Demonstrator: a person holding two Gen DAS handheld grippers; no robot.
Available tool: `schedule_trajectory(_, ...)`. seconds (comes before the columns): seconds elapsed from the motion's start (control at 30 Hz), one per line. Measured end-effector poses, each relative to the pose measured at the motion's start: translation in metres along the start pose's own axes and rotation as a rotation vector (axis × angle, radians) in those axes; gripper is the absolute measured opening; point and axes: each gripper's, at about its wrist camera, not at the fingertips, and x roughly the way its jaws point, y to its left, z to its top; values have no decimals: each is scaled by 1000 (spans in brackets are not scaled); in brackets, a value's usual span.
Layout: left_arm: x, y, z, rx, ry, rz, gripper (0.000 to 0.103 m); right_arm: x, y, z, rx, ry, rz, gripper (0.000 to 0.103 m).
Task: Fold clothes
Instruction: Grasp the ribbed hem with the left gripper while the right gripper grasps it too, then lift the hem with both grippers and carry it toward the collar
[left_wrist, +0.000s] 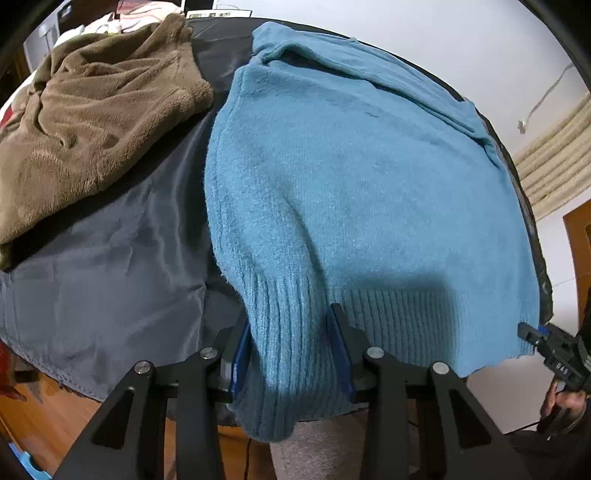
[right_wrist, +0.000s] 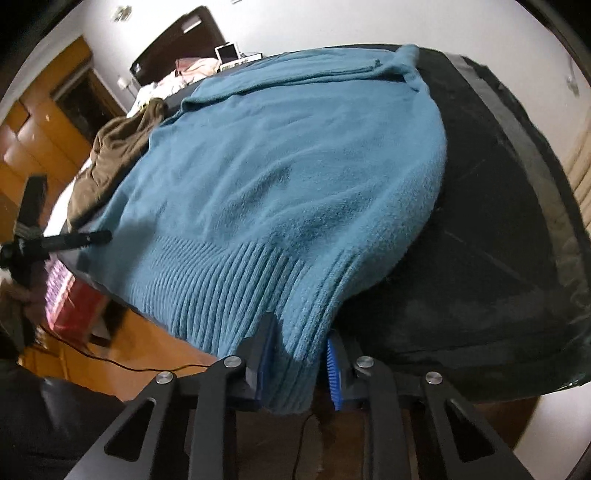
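- The table (left_wrist: 110, 258), draped in a dark grey cloth (left_wrist: 129, 221), carries both garments.
- A blue knit sweater (left_wrist: 351, 184) lies spread across most of the table, reaching from the far edge to the near edge; its ribbed hem (right_wrist: 229, 288) hangs over the near edge.
- A brown fleece garment (left_wrist: 92, 118) sits crumpled at the far left corner of the table, just beside the sweater's left side.
- The left hand-held gripper (left_wrist: 291, 350) is clamped on the hem at the sweater's near left corner, with bunched ribbing pinched between its blue pads (left_wrist: 240, 362).
- The right hand-held gripper (right_wrist: 299, 358) grips the hem at the near right corner, the knit gathered between its fingers (right_wrist: 262, 354).
- A hand (left_wrist: 565, 402) holds the right tool's handle at the edge of the left wrist view.
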Motion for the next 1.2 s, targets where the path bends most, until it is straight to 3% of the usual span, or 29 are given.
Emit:
schedule_trajectory(0.1, 4, -6, 3, 20, 1, 7, 43, 0, 3, -3, -15, 3, -8, 25)
schedule_trajectory(0.2, 7, -4, 8, 3, 8, -27, 27, -1, 2, -3, 0, 3, 11, 24)
schedule_trajectory(0.3, 3, -3, 15, -14, 3, -64, 19, -11, -4, 0, 31, -22, 71, 24)
schedule_trajectory(0.57, -36, -10, 46, 3, -105, -112, 19, -52, -2, 38, -24, -183, 98, 24)
schedule_trajectory(0.7, -37, -12, 52, 27, -98, -118, 19, -46, -4, 50, -40, -145, 72, 24)
schedule_trajectory(0.97, -18, -3, 44, 4, -20, -99, 19, -24, -34, 23, 103, -49, 0, 25)
schedule_trajectory(1.07, -12, -1, 41, 1, 2, -85, 19, -19, -45, 12, 159, -22, -34, 49)
schedule_trajectory(1.13, -10, 0, 41, -2, 9, -79, 19, -21, -46, 8, 176, -32, -67, 84)
schedule_trajectory(1.2, -8, 0, 40, -4, 15, -75, 19, -22, -45, 4, 173, -30, -92, 84)
